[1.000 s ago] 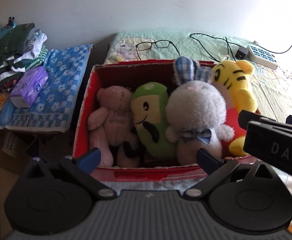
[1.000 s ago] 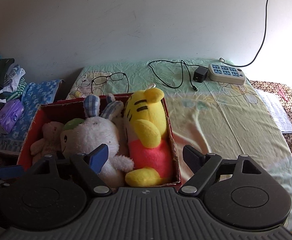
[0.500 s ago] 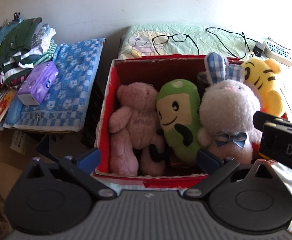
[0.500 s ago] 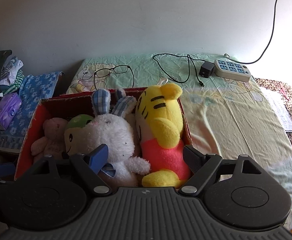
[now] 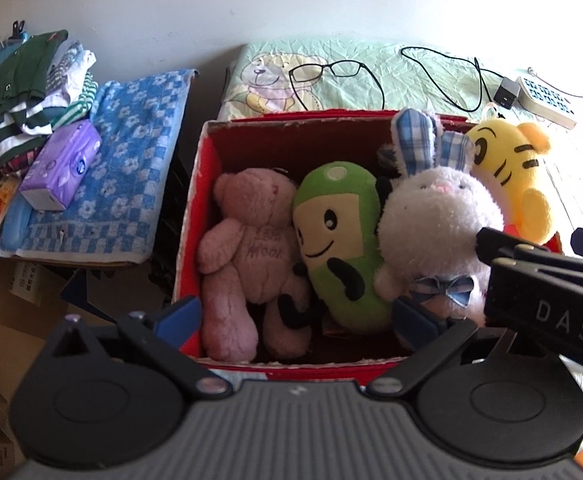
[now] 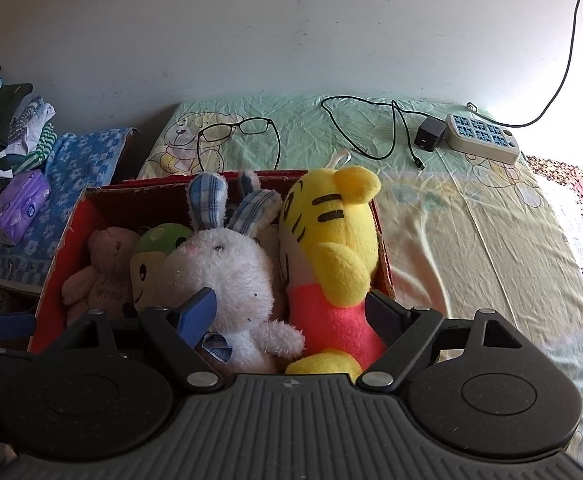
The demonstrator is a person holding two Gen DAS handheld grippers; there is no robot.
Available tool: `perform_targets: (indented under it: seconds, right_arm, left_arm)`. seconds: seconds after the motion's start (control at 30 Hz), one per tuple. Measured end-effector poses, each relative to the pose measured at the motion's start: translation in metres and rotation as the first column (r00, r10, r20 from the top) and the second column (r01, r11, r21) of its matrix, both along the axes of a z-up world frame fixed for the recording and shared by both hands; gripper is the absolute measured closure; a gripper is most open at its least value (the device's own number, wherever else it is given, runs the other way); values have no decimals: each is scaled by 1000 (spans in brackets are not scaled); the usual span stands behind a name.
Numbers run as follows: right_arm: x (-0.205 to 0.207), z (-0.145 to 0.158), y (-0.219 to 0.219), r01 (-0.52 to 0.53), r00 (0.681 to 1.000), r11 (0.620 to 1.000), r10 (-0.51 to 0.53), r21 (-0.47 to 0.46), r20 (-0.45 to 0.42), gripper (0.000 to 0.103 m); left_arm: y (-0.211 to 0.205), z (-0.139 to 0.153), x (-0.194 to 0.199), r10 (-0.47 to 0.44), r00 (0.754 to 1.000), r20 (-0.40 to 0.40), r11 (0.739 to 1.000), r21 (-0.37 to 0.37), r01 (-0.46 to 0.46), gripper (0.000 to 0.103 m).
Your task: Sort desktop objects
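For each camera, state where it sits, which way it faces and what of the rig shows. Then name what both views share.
Left wrist: sits on the left gripper, looking down and forward into the red box of plush toys; its own open fingers show, plus part of the right gripper at the right edge.
Right wrist: sits on the right gripper, facing the box's right end and the green tablecloth; only its own open fingers show.
Shared: box, white rabbit, yellow tiger, glasses, power strip.
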State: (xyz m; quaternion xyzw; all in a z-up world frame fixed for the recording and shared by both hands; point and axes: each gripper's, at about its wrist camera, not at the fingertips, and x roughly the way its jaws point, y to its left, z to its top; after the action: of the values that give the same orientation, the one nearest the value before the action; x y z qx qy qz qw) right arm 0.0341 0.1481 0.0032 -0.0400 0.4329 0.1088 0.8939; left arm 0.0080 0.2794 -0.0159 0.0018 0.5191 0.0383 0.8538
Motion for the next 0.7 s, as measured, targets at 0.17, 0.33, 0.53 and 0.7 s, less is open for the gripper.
perform_targets:
  seconds: [0.17, 0.33, 0.53, 0.7]
  right_arm:
    - [3, 0, 0, -15, 1000, 1000, 15, 4, -7, 19]
    - [4, 2, 2, -25, 1000, 1000, 25, 10, -7, 19]
    - [3, 4, -1, -24, 1000, 999, 25, 24, -6, 19]
    - [3, 6, -2, -19, 1000, 999, 19, 29, 4, 19]
  left_arm:
    - [-2, -2, 2, -3, 1000, -15, 1000, 5, 3, 2]
    - [-3, 1, 1, 6, 1000, 9, 1000, 18, -6, 2]
    - [-1, 4, 1, 15, 1000, 25, 1000, 27, -16, 2]
    - [-5, 4, -2, 17, 1000, 21, 999, 39, -17, 11]
